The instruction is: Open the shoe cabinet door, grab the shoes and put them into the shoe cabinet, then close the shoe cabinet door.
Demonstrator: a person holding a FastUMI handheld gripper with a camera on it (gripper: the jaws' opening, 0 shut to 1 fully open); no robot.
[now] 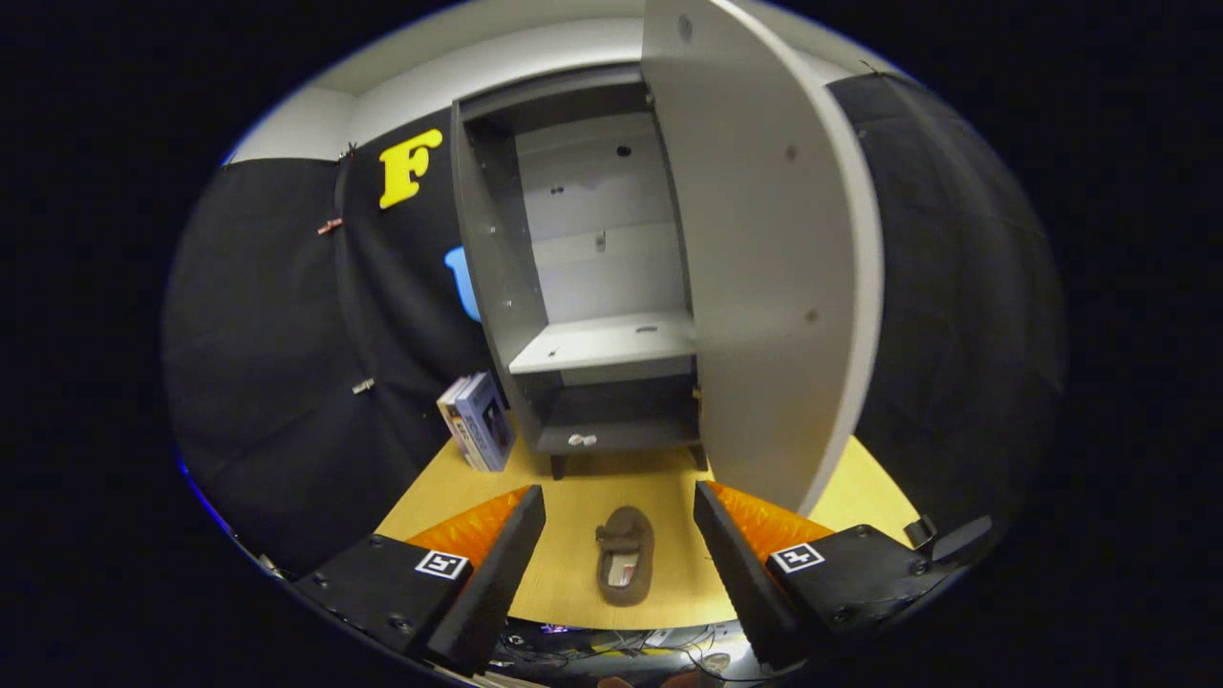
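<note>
The grey shoe cabinet (497,277) stands at the back of the yellow table, its door (764,248) swung wide open to the right. Inside are a pale middle shelf (611,342) and a dark bottom shelf (621,435) with a small white object on it. A brown shoe (626,555) lies on the table in front of the cabinet, toe pointing toward it. My gripper (619,502) hovers above the table with its fingers spread wide; the shoe lies between them, untouched by either finger.
A small printed box (478,421) leans against the cabinet's left side. The open door's edge hangs close to the right finger (740,564). The table's near edge (611,623) curves just behind the shoe, with cables below it.
</note>
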